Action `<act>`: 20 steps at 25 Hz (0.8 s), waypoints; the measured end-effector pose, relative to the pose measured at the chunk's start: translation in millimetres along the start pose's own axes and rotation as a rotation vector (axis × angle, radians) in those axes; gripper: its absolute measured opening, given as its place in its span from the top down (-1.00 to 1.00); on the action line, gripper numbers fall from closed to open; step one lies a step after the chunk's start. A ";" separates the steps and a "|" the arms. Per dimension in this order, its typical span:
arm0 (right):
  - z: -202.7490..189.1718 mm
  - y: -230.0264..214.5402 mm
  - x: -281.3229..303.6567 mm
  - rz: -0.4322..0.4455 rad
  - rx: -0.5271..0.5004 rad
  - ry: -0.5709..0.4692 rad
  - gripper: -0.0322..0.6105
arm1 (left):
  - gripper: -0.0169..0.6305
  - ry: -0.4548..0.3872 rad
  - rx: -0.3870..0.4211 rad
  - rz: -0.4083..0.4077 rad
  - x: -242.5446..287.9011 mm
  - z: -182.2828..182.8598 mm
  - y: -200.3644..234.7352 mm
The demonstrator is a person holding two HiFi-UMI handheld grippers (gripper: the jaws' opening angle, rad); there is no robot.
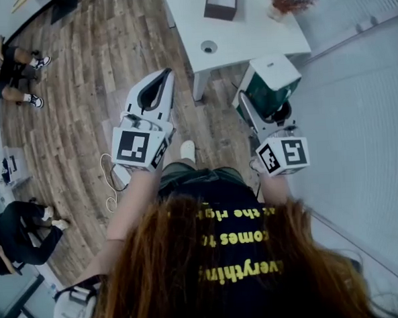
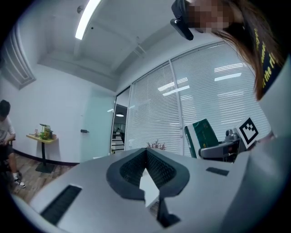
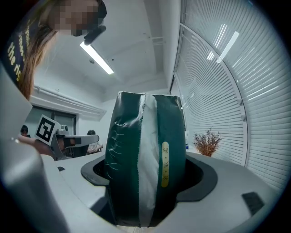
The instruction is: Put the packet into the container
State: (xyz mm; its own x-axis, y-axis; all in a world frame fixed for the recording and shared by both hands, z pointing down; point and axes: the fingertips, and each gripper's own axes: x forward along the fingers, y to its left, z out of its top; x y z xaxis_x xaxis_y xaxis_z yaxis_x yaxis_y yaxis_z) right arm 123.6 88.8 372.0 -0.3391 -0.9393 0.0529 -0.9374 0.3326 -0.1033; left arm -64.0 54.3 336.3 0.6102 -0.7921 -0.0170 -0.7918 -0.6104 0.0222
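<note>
Wooden floor (image 1: pixel 81 95) underfoot; right claw (image 1: pixel 266 109) clamps the packet (image 1: pixel 267 91) lengthwise, pointing toward the far counter (image 1: pixel 259 40), whose dark box (image 1: pixel 220 2) is perhaps the container; left claw (image 1: pixel 166 76) is pinched together, empty.

The packet (image 3: pixel 145 159) is dark green with a white band down its middle and a small gold label. The left tool (image 1: pixel 165 76) and right tool (image 3: pixel 146 191) are pale grey with black pads; their cubes bear black-and-white square markers. The surface (image 1: pixel 258 30) is white, the floor (image 1: pixel 87 94) brown wood planks. The shirt (image 1: pixel 236 220) is black with yellow lettering.
</note>
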 end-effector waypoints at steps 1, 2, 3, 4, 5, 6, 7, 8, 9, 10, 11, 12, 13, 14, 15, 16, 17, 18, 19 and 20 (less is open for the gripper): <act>-2.1 -1.9 2.6 -0.006 0.002 -0.007 -0.36 | 0.94 -0.004 0.007 -0.008 3.5 -1.3 1.8; -4.0 -4.5 8.0 -0.013 0.005 -0.011 -0.36 | 0.94 -0.005 0.010 -0.014 8.8 -2.4 6.1; -4.4 -7.3 16.9 -0.022 0.008 -0.009 -0.36 | 0.94 -0.004 0.007 -0.018 16.2 -2.8 13.5; -2.7 -9.9 29.0 -0.029 0.012 -0.004 -0.36 | 0.94 -0.002 0.000 -0.022 25.5 -2.2 23.9; 0.5 -12.5 43.1 -0.034 0.013 0.004 -0.36 | 0.94 0.001 -0.008 -0.025 35.9 -0.6 35.5; 4.1 -15.4 57.1 -0.038 0.013 0.011 -0.36 | 0.94 0.004 -0.016 -0.028 46.5 1.6 46.4; 7.4 -19.0 69.2 -0.041 0.011 0.017 -0.36 | 0.94 0.004 -0.021 -0.031 56.4 3.4 55.3; 10.3 -23.2 79.5 -0.045 0.009 0.022 -0.36 | 0.94 0.003 -0.025 -0.033 65.4 4.6 62.2; 12.9 -28.0 88.6 -0.050 0.008 0.024 -0.36 | 0.94 0.001 -0.029 -0.035 73.6 5.3 68.0; 15.3 -33.3 97.4 -0.056 0.008 0.027 -0.36 | 0.94 0.000 -0.032 -0.037 81.7 5.3 72.9; 17.2 -39.5 106.2 -0.060 0.009 0.030 -0.36 | 0.94 0.000 -0.035 -0.038 90.2 4.9 77.1; 18.7 -46.5 115.2 -0.062 0.011 0.032 -0.36 | 0.94 0.001 -0.039 -0.037 99.4 4.4 80.6; 20.4 -53.9 124.3 -0.062 0.014 0.033 -0.36 | 0.94 0.002 -0.043 -0.032 109.0 4.4 84.0; 22.5 -60.9 133.4 -0.059 0.016 0.033 -0.36 | 0.94 0.004 -0.047 -0.025 118.8 5.1 87.4; 25.1 -67.3 142.7 -0.054 0.017 0.032 -0.36 | 0.94 0.005 -0.049 -0.018 128.5 6.0 91.2; 27.8 -73.4 152.4 -0.047 0.018 0.030 -0.36 | 0.94 0.001 -0.050 -0.011 138.4 6.8 95.2; 30.3 -79.3 162.8 -0.038 0.019 0.027 -0.36 | 0.94 -0.004 -0.048 -0.005 148.8 7.7 99.4; 32.6 -85.3 173.4 -0.028 0.021 0.025 -0.36 | 0.94 -0.008 -0.044 0.000 159.6 9.0 103.3; 35.2 -91.4 183.4 -0.017 0.022 0.023 -0.36 | 0.94 -0.011 -0.038 0.007 170.8 10.6 106.7; 38.3 -97.5 192.6 -0.006 0.022 0.021 -0.36 | 0.94 -0.015 -0.033 0.013 182.0 12.2 109.5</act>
State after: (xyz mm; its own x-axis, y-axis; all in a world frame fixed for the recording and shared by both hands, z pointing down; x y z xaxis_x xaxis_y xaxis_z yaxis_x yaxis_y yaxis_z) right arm 152.7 -127.7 354.2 -0.3356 -0.9390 0.0748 -0.9374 0.3252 -0.1244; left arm -40.0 -156.7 323.4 0.5989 -0.8003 -0.0312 -0.7984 -0.5996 0.0555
